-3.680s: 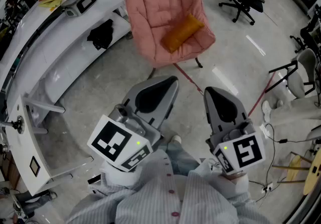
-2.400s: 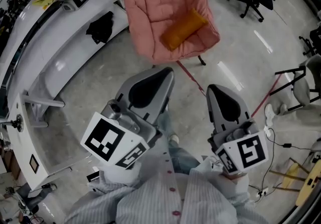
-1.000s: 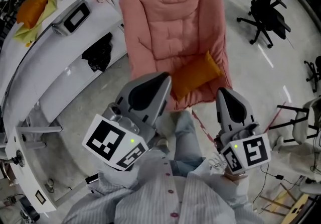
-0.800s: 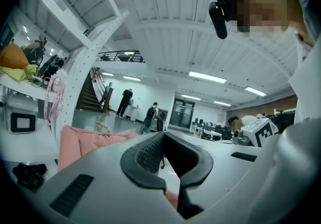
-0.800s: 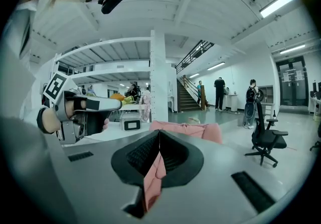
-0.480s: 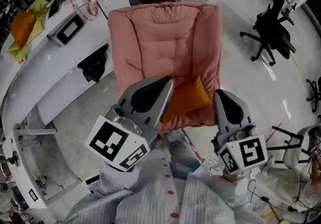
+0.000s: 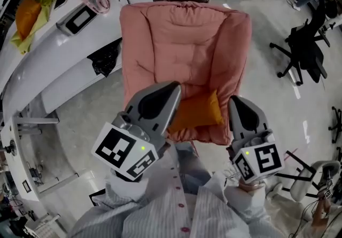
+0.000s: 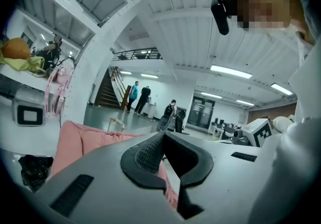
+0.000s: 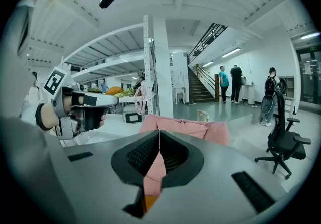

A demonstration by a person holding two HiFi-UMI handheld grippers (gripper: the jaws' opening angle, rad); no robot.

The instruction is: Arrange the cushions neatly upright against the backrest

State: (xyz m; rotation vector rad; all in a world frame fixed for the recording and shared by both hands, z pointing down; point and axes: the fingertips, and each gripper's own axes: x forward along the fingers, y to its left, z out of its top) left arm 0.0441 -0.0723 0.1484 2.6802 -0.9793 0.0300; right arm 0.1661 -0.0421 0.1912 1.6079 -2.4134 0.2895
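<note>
Black office chair, white curved counter, black cloth on it

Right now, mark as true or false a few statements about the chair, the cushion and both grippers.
1. The orange cushion lies on the pink chair's seat. True.
2. The left gripper and the right gripper are both shut. True.
3. The left gripper holds the orange cushion. False: it holds nothing.
4. The orange cushion stands upright against the backrest. False: it lies on the seat, in front of the backrest.
5. In the head view, a black office chair stands right of the pink chair. True.
</note>
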